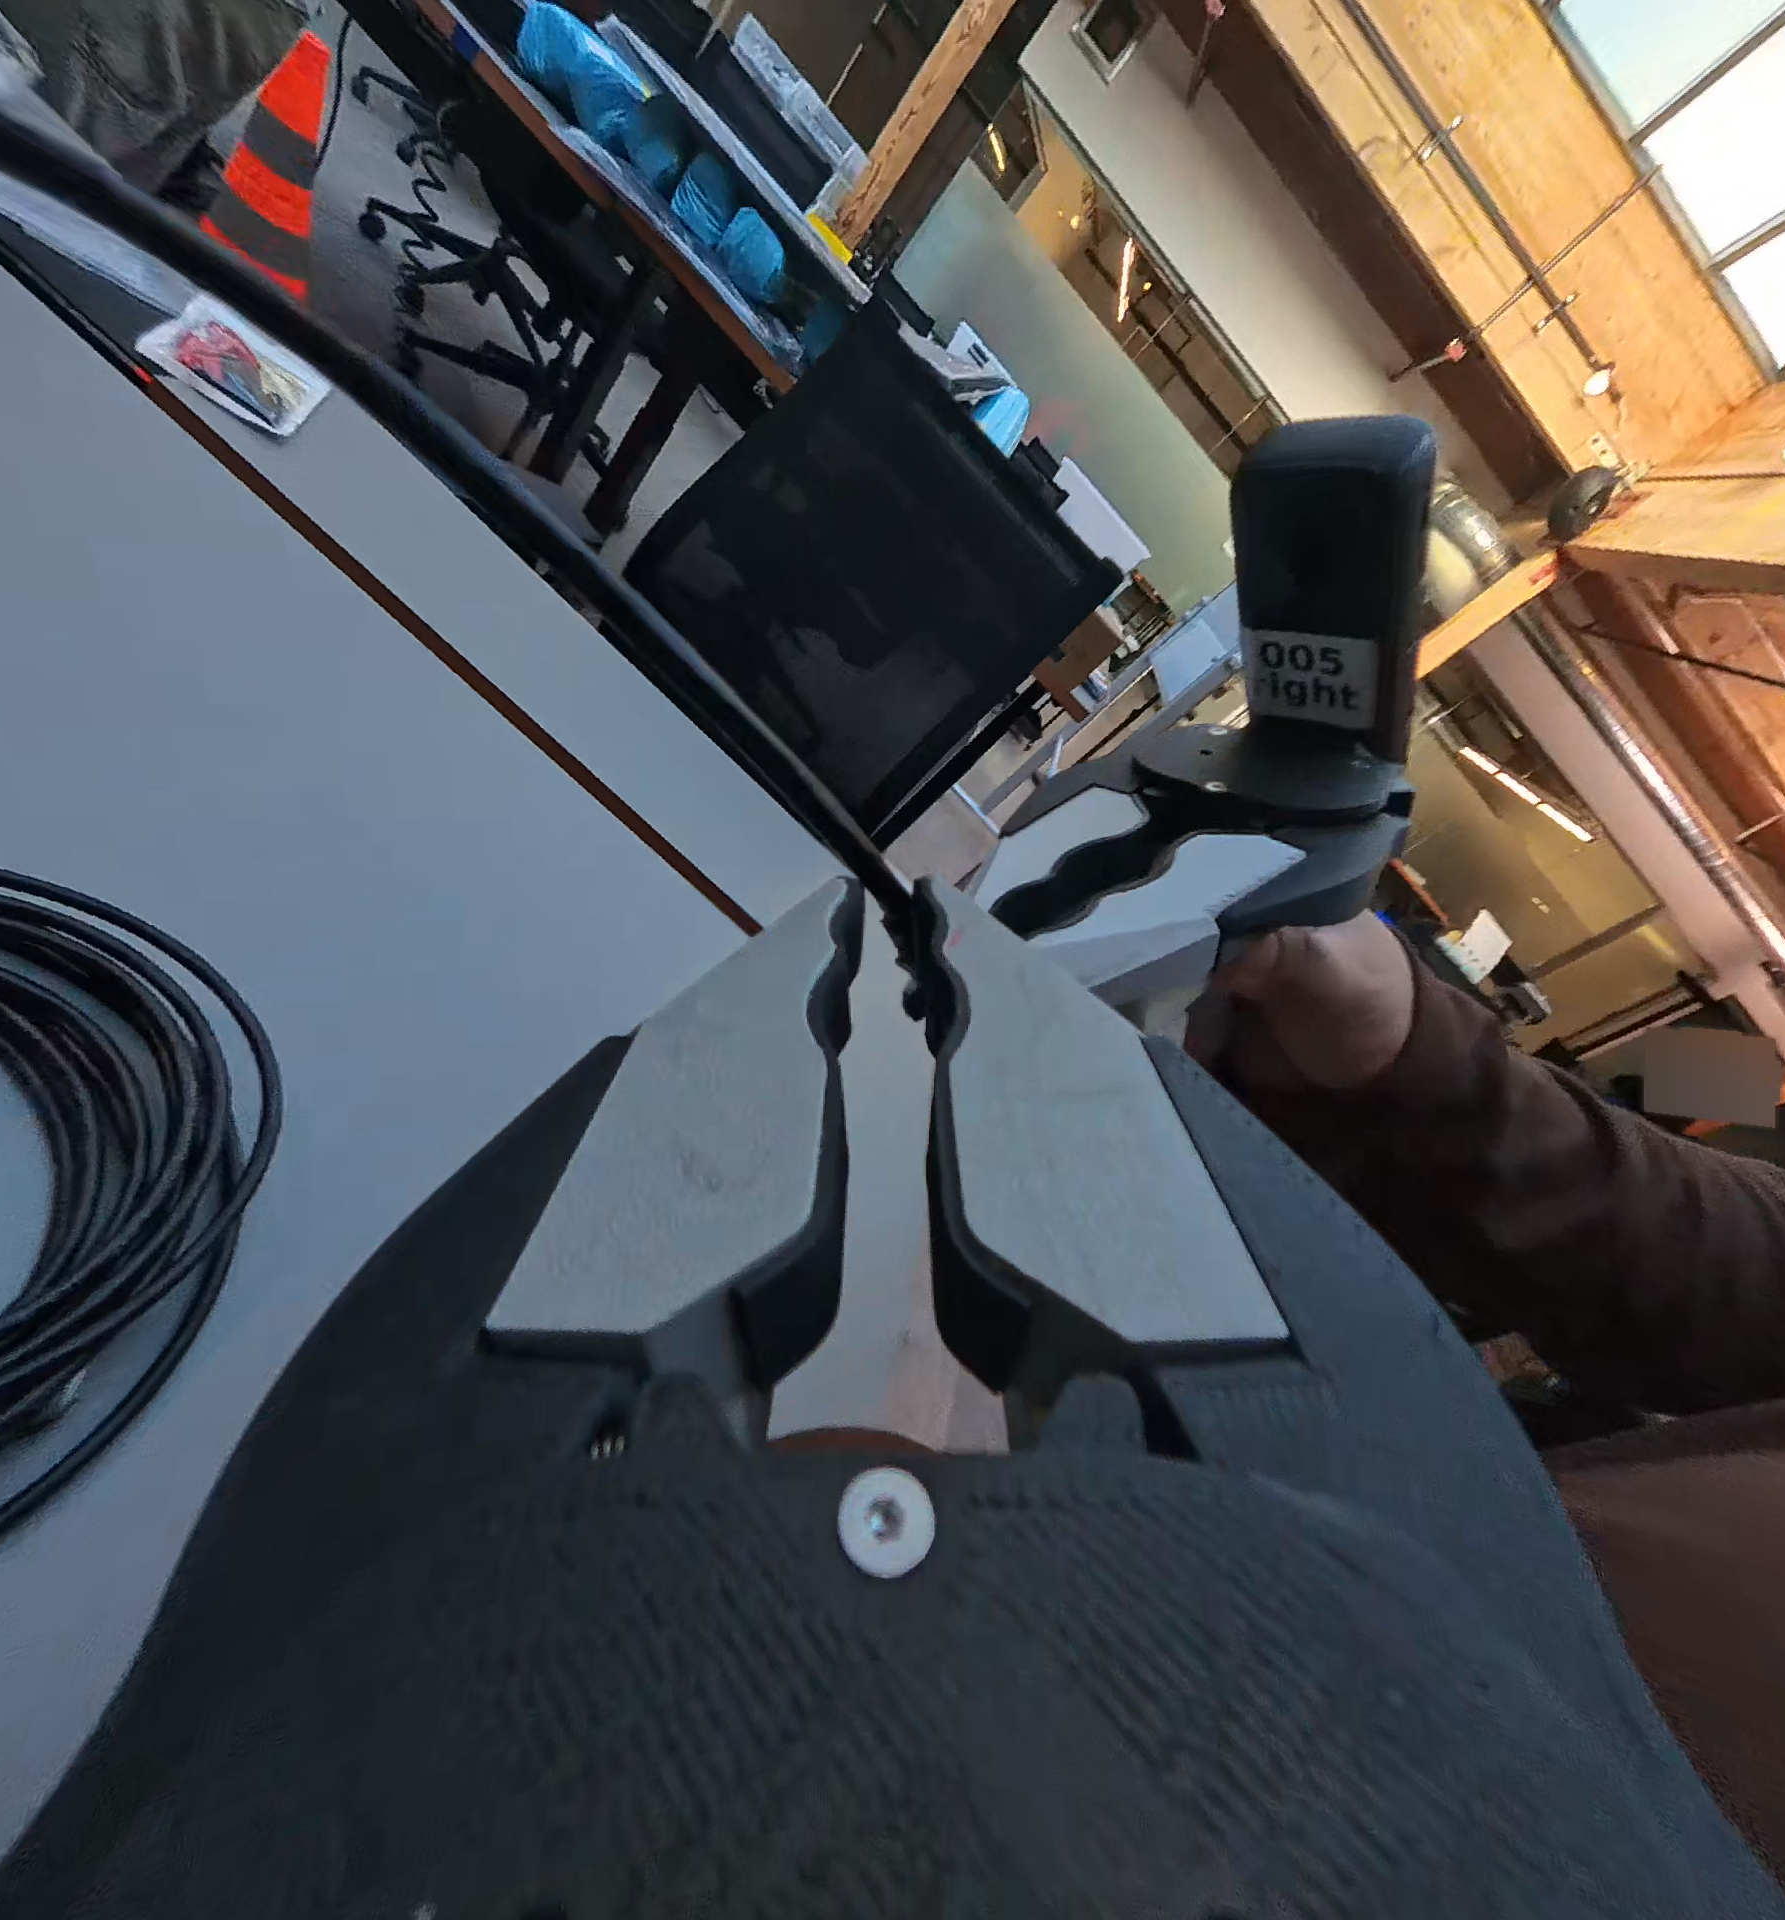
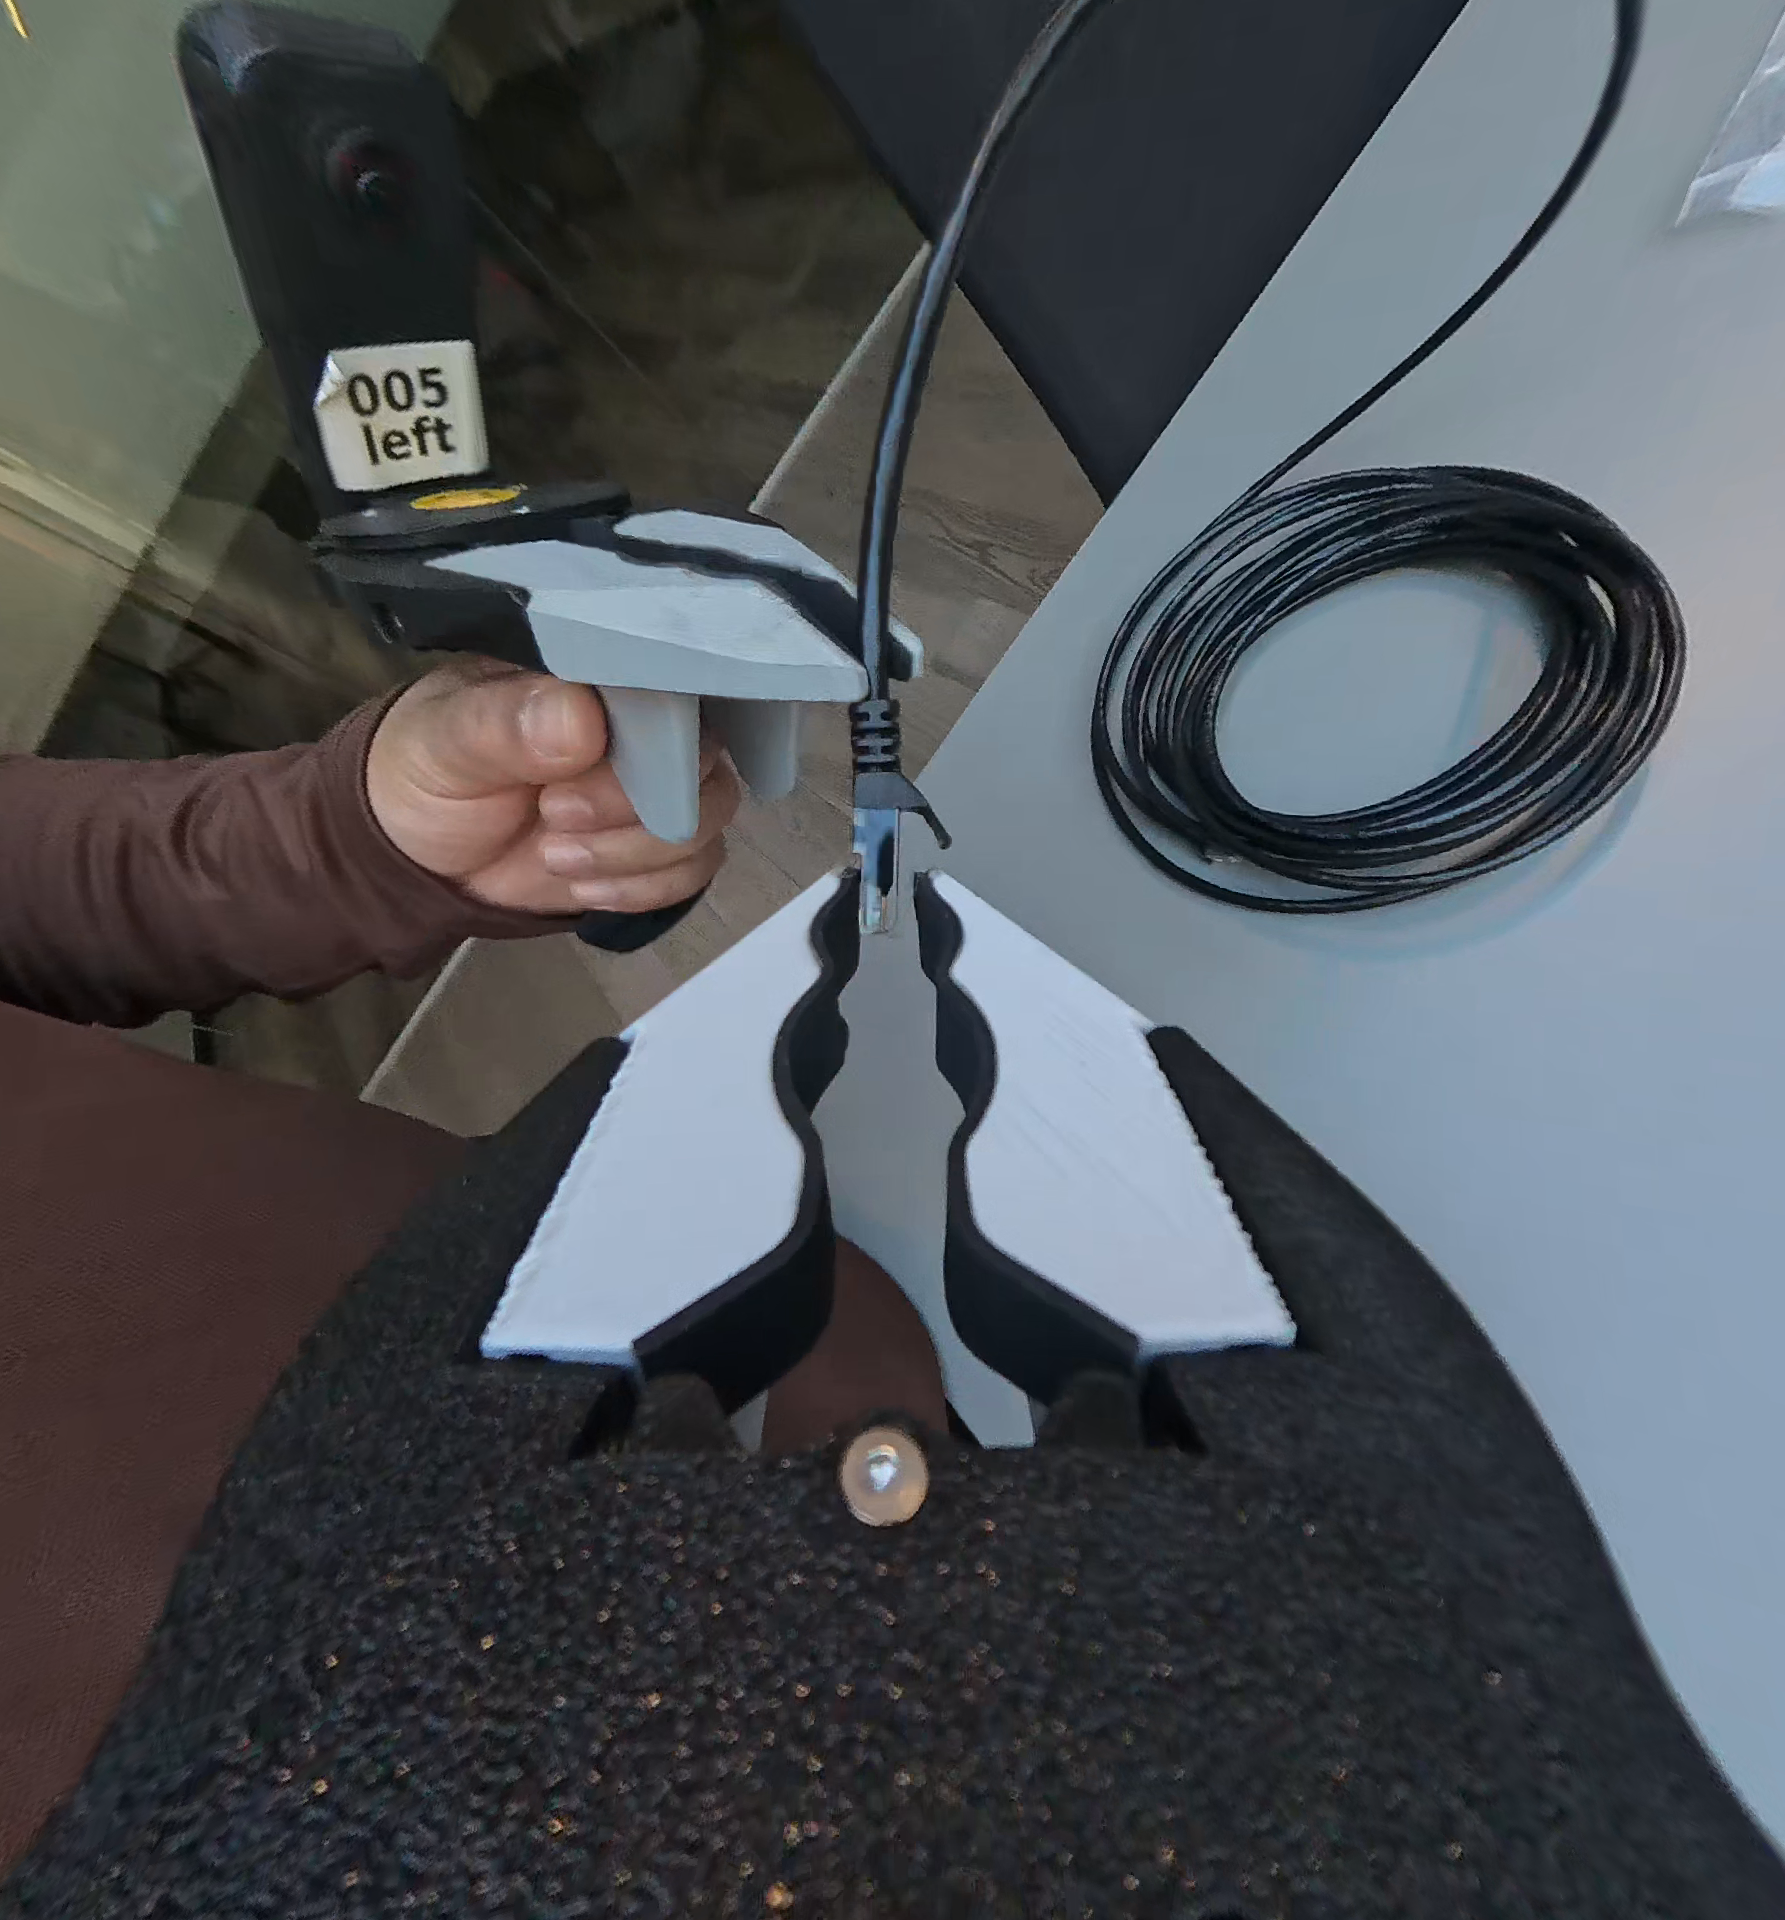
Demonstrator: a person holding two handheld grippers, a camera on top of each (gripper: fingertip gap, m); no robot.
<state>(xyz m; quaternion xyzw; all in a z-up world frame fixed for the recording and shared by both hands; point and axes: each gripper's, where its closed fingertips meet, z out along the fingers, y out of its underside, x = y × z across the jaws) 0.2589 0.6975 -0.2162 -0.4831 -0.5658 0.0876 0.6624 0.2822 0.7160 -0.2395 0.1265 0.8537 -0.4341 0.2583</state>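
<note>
A black cable [image 2: 893,416] with a clear plug [image 2: 877,873] at its end hangs in the air beside the grey table [image 2: 1490,1143]. My left gripper [image 1: 893,935] is shut on the cable just behind the plug; it also shows in the right wrist view [image 2: 872,665]. My right gripper [image 2: 880,894] is closed around the tip of the plug, below the left gripper; it shows at the right in the left wrist view [image 1: 1075,894]. The rest of the cable lies as a coil [image 2: 1387,686] on the table, also seen in the left wrist view [image 1: 88,1143].
A small plastic bag [image 1: 233,358] lies near the table's far edge. A black mesh chair [image 1: 867,582] stands beyond the table edge. Further off are an orange traffic cone [image 1: 280,156] and desks with blue items [image 1: 659,135]. The grippers are tip to tip, or close to it.
</note>
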